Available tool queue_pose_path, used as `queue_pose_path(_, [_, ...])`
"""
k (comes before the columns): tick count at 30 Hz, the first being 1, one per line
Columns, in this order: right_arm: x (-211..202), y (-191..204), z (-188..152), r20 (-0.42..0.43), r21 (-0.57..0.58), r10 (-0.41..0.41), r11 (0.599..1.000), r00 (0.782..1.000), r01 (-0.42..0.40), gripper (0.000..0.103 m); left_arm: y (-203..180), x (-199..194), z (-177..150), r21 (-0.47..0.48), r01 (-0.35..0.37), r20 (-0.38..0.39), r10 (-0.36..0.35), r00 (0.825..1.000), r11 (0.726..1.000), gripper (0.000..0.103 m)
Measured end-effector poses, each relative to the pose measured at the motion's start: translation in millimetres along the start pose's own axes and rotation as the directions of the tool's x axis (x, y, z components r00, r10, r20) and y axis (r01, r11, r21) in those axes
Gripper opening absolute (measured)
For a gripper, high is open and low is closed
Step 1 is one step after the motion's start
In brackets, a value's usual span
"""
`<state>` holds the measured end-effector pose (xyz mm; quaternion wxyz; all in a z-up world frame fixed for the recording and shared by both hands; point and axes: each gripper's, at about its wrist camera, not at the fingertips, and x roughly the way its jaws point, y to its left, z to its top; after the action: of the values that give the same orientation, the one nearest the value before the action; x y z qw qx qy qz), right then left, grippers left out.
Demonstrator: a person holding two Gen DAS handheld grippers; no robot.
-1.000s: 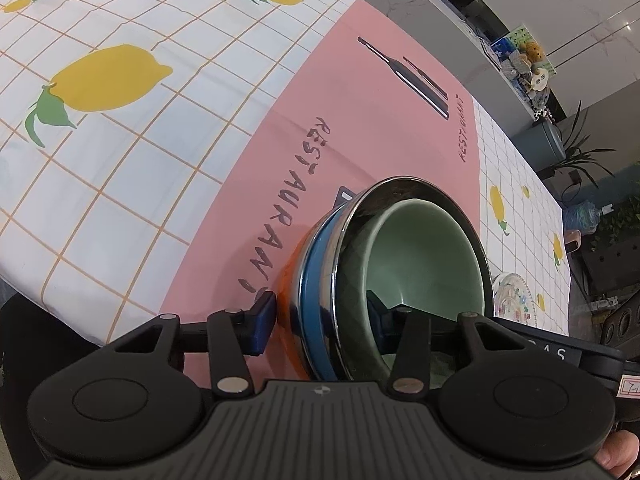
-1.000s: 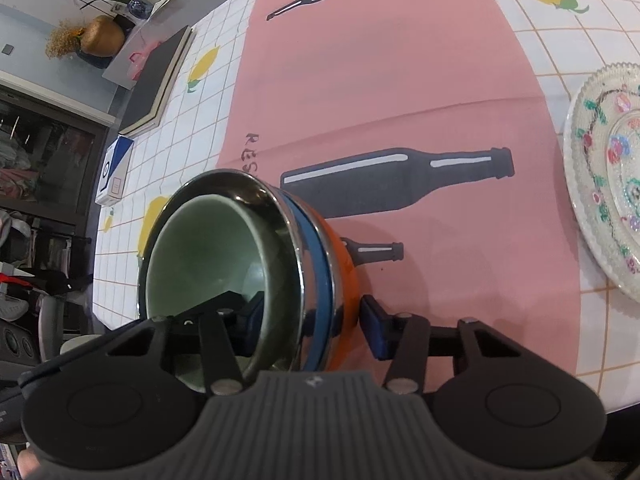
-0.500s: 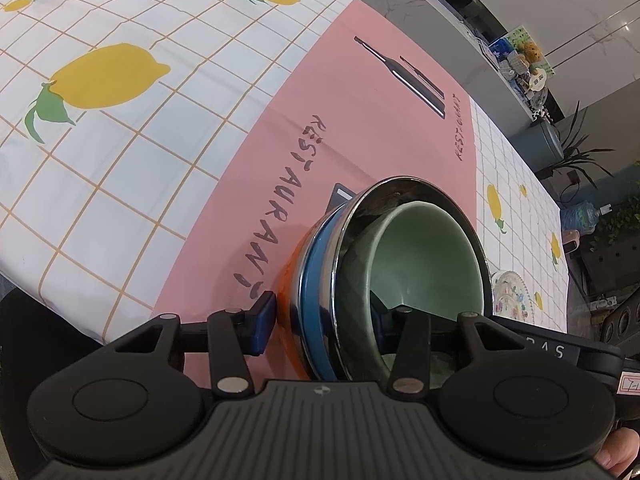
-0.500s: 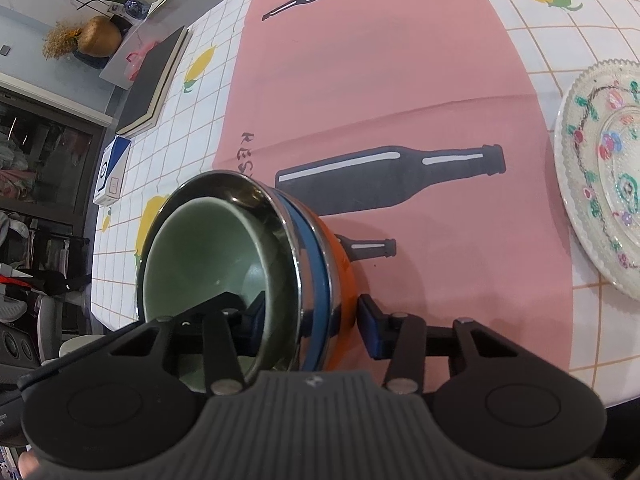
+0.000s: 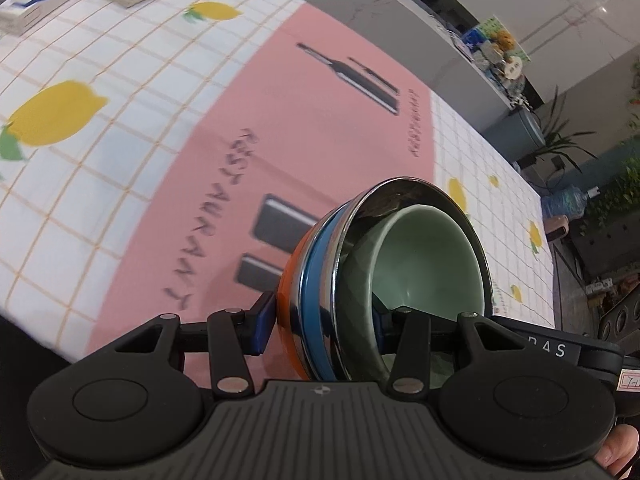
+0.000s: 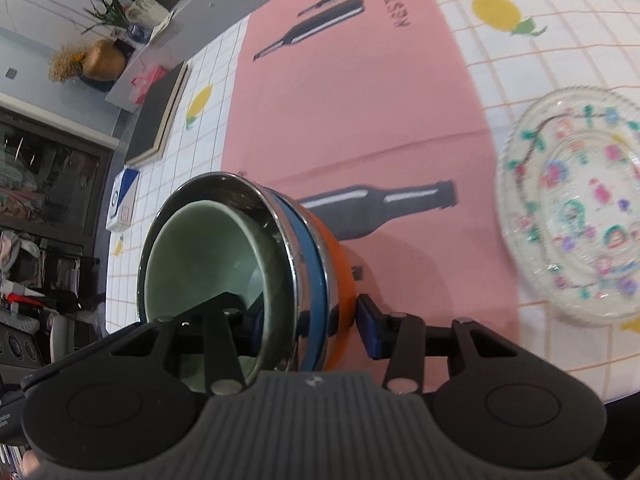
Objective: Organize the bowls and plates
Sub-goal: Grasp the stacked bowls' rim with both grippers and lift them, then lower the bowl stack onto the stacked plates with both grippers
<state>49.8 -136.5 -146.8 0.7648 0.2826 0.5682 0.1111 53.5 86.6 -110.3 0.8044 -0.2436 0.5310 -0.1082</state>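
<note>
Nested bowls [image 5: 404,264] tilted above tablecloth [image 5: 120,128], left gripper [image 5: 324,320] and right gripper [image 6: 308,316] each pinching stack's wall, one finger inside, one outside.

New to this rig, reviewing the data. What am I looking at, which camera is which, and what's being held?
No robot: a person holds a two-finger claw in each hand, with a fisheye camera on each looking along the fingers. One picture is from the left claw, the other from the right claw. Both grip opposite sides of one tilted stack of nested bowls: green bowl inside a steel one, then blue and orange. It hangs over a pink and lemon-print tablecloth. A patterned glass plate lies on the cloth.
</note>
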Motion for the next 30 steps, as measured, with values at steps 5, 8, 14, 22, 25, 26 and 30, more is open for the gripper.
queue_pose_path(5, [-27.9,-22.6,14.2,0.039,0.021,-0.003,1.0,0.999,0.002,0.044,-34.8,10.6,4.1,0.048,0.027,-0.012,-0.026,1.0,0.998,0.052])
queue_pose_path(8, [-45.1,-39.2,24.2,0.062,0.036,-0.006,0.999,0.998,0.004,0.044,-55.8,20.5,5.0,0.073,0.048,-0.025,-0.047,0.999,0.996,0.052])
queue_pose_path(14, [-75.7,-76.6,49.6,0.102,0.07,-0.03,0.997,0.994,0.023,0.044,-99.1,46.9,4.4,0.107,0.09,-0.065,-0.084,0.994,0.99,0.052])
queue_pose_path(22, [-96.5,-129.0,62.5,0.106,0.122,-0.044,0.992,0.993,0.031,0.043,-141.7,81.7,-7.4,0.144,0.101,-0.109,-0.086,0.99,0.984,0.051])
queue_pose_path(25, [-98.5,-142.2,64.0,0.1,0.139,-0.048,0.99,0.994,0.034,0.043,-148.8,91.3,-10.1,0.144,0.096,-0.128,-0.077,0.989,0.985,0.05])
queue_pose_path(26, [-97.8,-145.2,63.6,0.093,0.142,-0.048,0.989,0.995,0.035,0.043,-149.8,94.2,-10.9,0.144,0.092,-0.133,-0.073,0.988,0.985,0.05])
queue_pose_path(30, [-94.8,-154.8,62.4,0.074,0.156,-0.043,0.987,0.996,0.032,0.043,-153.2,100.8,-14.1,0.135,0.079,-0.147,-0.059,0.987,0.988,0.05])
